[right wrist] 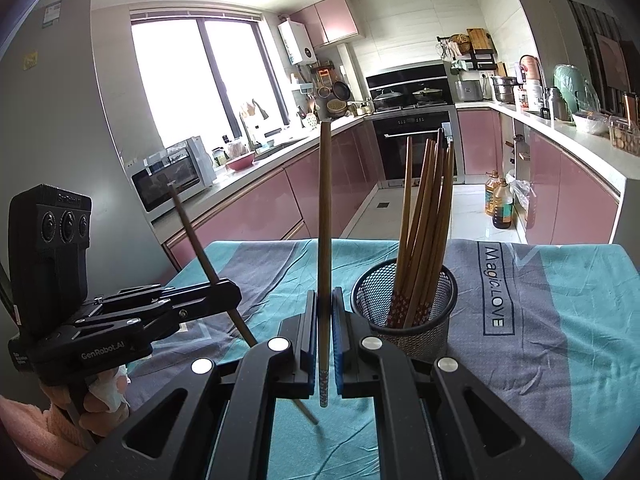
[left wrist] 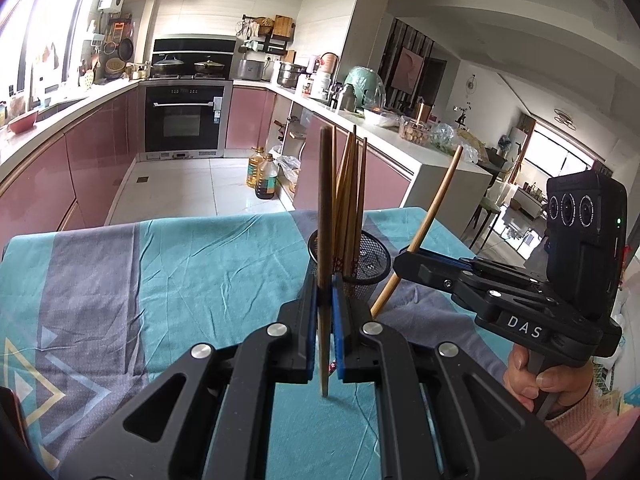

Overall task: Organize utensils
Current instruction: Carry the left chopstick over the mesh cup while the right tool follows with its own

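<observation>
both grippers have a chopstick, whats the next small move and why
Probably lift the right gripper and carry its upright chopstick over the mesh holder, then lower it in. Both jaws are shut on chopsticks, the holder stands just beside it with the others inside, and the left gripper sits further off.

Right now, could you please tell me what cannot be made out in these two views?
- Left wrist view: the holder's base and near wall, hidden by the left claw and its chopstick.
- Right wrist view: the holder's foot, hidden by the right claw.
- Both views: the near table edge, hidden by the claws' bodies.
- Right wrist view: the left claw's fingertips, seen side-on; its chopstick covers the gap.
</observation>
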Demonstrator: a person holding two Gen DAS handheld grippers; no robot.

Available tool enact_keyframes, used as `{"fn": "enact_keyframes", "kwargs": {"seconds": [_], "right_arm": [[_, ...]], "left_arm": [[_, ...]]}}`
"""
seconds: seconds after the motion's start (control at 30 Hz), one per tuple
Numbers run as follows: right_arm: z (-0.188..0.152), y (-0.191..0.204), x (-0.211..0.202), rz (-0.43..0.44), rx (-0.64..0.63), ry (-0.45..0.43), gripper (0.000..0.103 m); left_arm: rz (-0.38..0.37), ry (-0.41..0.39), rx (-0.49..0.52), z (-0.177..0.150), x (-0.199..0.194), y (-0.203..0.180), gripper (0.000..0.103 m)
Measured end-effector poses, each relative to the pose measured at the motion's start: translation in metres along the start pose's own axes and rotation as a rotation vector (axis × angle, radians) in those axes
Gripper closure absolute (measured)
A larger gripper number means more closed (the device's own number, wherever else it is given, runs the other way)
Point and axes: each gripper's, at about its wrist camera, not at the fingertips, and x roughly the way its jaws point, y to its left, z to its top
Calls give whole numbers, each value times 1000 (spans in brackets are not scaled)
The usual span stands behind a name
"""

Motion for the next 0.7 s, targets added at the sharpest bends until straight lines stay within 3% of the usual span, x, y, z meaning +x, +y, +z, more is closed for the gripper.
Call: {"fn": "enact_keyframes", "kwargs": {"seconds": [0.7], "right_arm": [[11, -2, -13, -22, -16, -44, 97]], "left_arm": [[-15, -27, 27, 14, 1, -6, 96]]}}
